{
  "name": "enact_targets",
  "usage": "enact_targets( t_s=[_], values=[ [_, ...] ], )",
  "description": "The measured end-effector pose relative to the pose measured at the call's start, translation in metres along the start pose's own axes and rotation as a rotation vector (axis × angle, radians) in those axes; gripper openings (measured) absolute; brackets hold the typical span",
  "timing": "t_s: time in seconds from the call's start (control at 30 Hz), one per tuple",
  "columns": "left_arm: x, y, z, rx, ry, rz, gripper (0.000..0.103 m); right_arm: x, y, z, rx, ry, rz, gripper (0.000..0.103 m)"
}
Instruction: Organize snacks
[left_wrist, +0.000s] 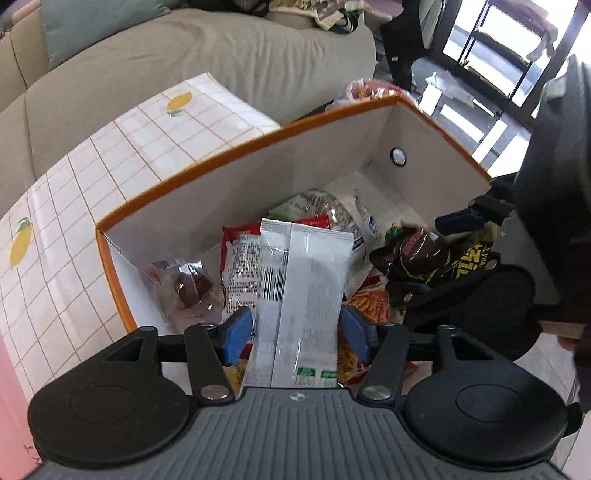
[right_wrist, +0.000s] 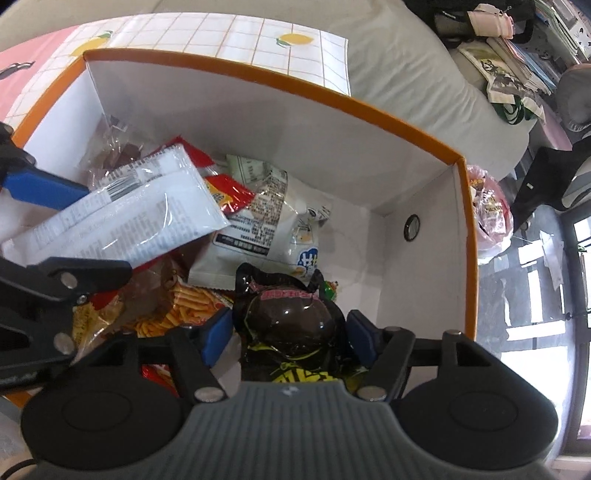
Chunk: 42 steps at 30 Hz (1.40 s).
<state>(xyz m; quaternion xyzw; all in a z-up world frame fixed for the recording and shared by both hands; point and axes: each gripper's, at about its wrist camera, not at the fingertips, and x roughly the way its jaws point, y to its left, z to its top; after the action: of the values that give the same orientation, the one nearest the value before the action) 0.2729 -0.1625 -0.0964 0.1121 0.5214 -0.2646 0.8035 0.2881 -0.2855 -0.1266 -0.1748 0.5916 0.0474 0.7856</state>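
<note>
Left gripper (left_wrist: 295, 334), jaws released, straddles the white packet (left_wrist: 303, 280) extending toward 12 o'clock; right gripper (right_wrist: 286, 338), also released, straddles the black packet (right_wrist: 288, 317).

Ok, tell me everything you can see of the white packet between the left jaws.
The white packet is a flat, glossy plastic pouch seen from its back: a centre seam, a barcode, fine print and green marks at its near end. It looks sealed and unopened. It lies tilted over the other snacks inside the orange-rimmed box, its far end resting on a red packet. The left gripper straddles it, with slight gaps showing between the blue pads and the packet.
</note>
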Motion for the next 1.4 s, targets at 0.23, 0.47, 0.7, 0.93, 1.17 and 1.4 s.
enact_targets(
  t_s=[0.23, 0.47, 0.7, 0.93, 1.17, 1.4],
  values=[
    [-0.035, 0.001, -0.001, 0.012, -0.068, 0.000, 0.082, -0.026, 0.004, -0.002, -0.028, -0.037, -0.049, 0.084],
    [-0.087, 0.005, -0.014, 0.012, -0.156, 0.047, 0.082, -0.078, 0.006, -0.011, 0.057, -0.129, -0.028, 0.090],
    [-0.149, 0.009, -0.038, -0.005, -0.287, 0.122, 0.082, -0.145, 0.023, -0.032, 0.193, -0.286, 0.052, 0.091],
    [-0.195, 0.018, -0.076, -0.075, -0.409, 0.178, 0.082, -0.196, 0.054, -0.058, 0.274, -0.478, 0.062, 0.099],
    [-0.214, 0.025, -0.120, -0.115, -0.485, 0.274, 0.084, -0.220, 0.090, -0.093, 0.373, -0.618, 0.034, 0.100],
    [-0.213, 0.032, -0.158, -0.195, -0.494, 0.272, 0.084, -0.220, 0.121, -0.124, 0.385, -0.686, -0.028, 0.100]
  ],
)
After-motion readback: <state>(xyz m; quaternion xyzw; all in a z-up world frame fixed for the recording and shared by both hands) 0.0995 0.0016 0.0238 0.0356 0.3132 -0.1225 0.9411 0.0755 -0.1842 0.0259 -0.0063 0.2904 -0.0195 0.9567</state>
